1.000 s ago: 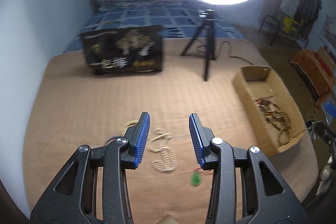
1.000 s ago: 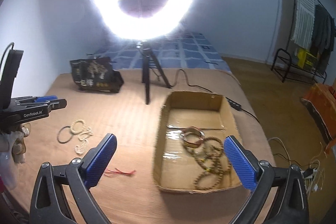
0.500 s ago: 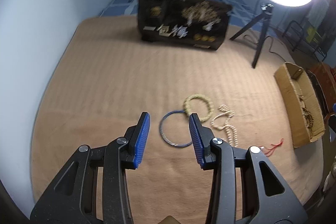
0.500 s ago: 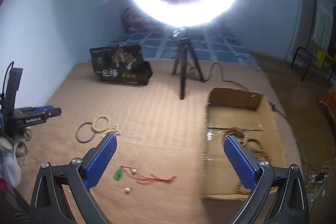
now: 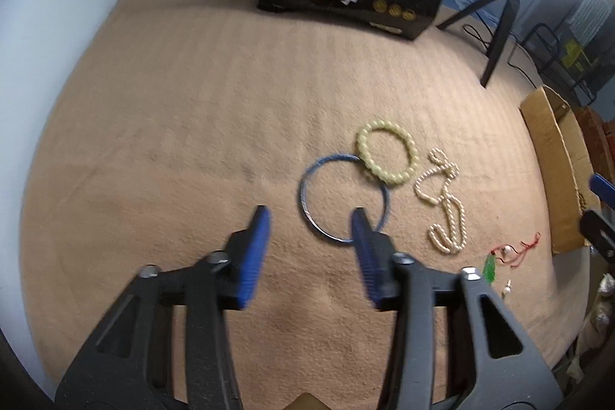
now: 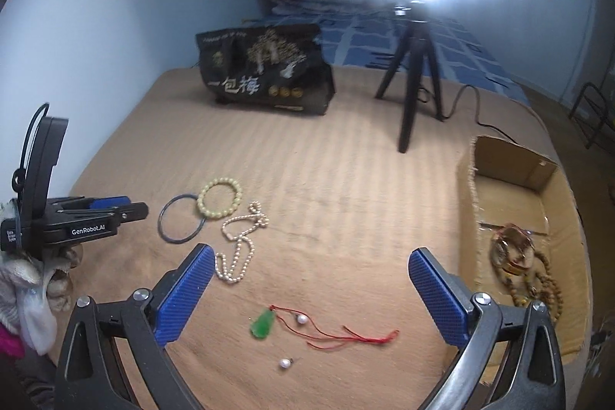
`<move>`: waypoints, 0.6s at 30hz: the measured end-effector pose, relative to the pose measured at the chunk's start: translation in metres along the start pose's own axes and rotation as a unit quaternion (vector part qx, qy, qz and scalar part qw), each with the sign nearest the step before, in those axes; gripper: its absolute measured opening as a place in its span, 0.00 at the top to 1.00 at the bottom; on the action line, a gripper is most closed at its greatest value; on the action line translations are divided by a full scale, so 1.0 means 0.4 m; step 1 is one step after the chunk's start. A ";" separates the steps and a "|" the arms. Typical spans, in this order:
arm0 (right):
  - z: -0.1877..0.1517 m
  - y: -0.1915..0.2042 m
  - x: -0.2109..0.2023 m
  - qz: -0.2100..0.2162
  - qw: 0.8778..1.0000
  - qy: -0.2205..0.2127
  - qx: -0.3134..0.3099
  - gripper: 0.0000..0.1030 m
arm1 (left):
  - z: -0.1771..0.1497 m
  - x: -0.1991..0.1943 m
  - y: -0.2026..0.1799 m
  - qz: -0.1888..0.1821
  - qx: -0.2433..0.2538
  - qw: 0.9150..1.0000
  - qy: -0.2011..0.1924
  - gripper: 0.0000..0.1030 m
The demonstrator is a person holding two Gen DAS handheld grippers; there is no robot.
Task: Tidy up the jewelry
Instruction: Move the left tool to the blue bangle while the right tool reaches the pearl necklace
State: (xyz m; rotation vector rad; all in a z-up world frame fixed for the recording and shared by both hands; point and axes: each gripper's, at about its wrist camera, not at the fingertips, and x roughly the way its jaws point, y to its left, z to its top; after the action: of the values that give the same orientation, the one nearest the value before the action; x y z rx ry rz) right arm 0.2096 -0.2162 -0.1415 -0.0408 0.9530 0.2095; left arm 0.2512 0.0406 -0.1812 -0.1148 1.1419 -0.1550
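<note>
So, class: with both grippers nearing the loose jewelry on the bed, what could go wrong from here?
1. The blue bangle lies partly under the yellow bead bracelet, so the open left gripper, its jaws just widened, may drag both.
2. The green pendant trails a red cord; the open right gripper could snag it and scatter the loose pearl.

Tan bedcover (image 6: 346,202) carries bangle (image 5: 343,198), bracelet (image 5: 387,156), necklace (image 5: 446,202), box (image 6: 511,218).
</note>
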 end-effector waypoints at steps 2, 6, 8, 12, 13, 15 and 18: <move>-0.001 0.012 0.016 -0.001 1.000 0.005 -0.010 0.01 | -0.008 0.004 -0.009 -0.011 0.011 1.000 -0.007 0.38; -0.003 0.022 0.055 0.002 1.000 0.020 -0.017 0.01 | -0.015 0.020 -0.026 -0.012 0.027 1.000 -0.007 0.32; -0.008 0.027 0.073 0.001 0.999 0.027 -0.023 0.01 | -0.014 0.031 -0.030 -0.014 0.026 1.000 -0.002 0.32; -0.022 0.036 0.107 0.000 0.998 0.044 -0.036 0.02 | -0.006 0.059 -0.047 -0.010 0.034 0.999 0.008 0.32; -0.026 0.040 0.117 0.002 0.998 0.050 -0.040 0.03 | -0.004 0.066 -0.051 -0.009 0.036 0.999 0.009 0.32; -0.033 0.047 0.131 0.005 0.997 0.059 -0.048 0.05 | 0.000 0.077 -0.059 -0.007 0.039 0.999 0.010 0.32; -0.040 0.057 0.144 0.008 0.996 0.065 -0.058 0.05 | 0.007 0.094 -0.066 0.001 0.042 0.999 0.014 0.32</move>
State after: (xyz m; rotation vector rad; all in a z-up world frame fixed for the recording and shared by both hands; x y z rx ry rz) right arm 0.2246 -0.1867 -0.1961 -0.1559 1.0699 0.2799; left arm 0.2674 0.0078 -0.2092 -0.0357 1.1621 -0.2028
